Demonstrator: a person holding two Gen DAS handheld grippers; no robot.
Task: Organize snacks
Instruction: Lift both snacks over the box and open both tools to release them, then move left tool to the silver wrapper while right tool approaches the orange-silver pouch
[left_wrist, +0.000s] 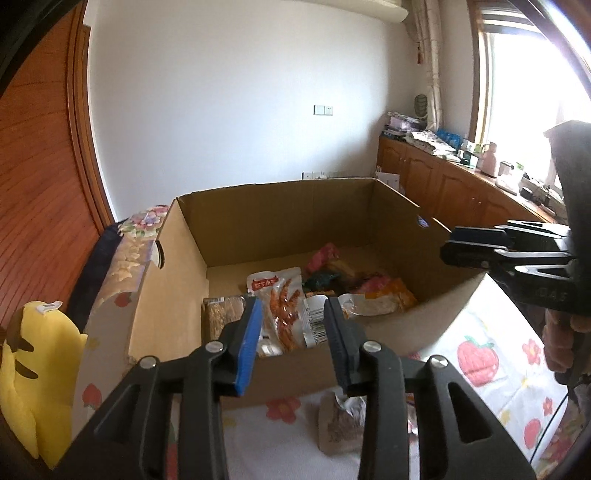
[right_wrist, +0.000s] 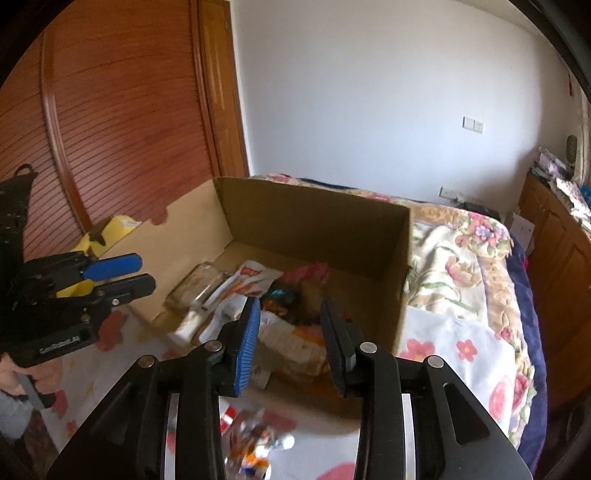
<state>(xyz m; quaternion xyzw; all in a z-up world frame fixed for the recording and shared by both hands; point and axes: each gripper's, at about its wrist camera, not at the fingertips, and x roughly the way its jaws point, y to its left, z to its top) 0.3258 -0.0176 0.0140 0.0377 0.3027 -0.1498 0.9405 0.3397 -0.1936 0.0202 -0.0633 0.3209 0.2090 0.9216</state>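
Observation:
An open cardboard box (left_wrist: 280, 206) stands on a flowered bed sheet and holds several snack packets, among them a white pack with orange sticks (left_wrist: 282, 306) and an orange-and-white bag (left_wrist: 384, 299). The box (right_wrist: 317, 218) also shows in the right wrist view. My left gripper (left_wrist: 293, 328) is open and empty above the box's near wall. My right gripper (right_wrist: 288, 332) is open and empty over the box's near edge; it also shows in the left wrist view (left_wrist: 454, 245). A brown packet (left_wrist: 340, 424) lies on the sheet below my left gripper. A silver-orange packet (right_wrist: 255, 443) lies below my right gripper.
A yellow plush toy (left_wrist: 33, 373) lies left of the box. Wooden sliding doors (right_wrist: 110, 129) stand behind it. A low wooden cabinet (left_wrist: 443, 181) with clutter runs under the window at right. The flowered quilt (right_wrist: 469, 266) spreads right of the box.

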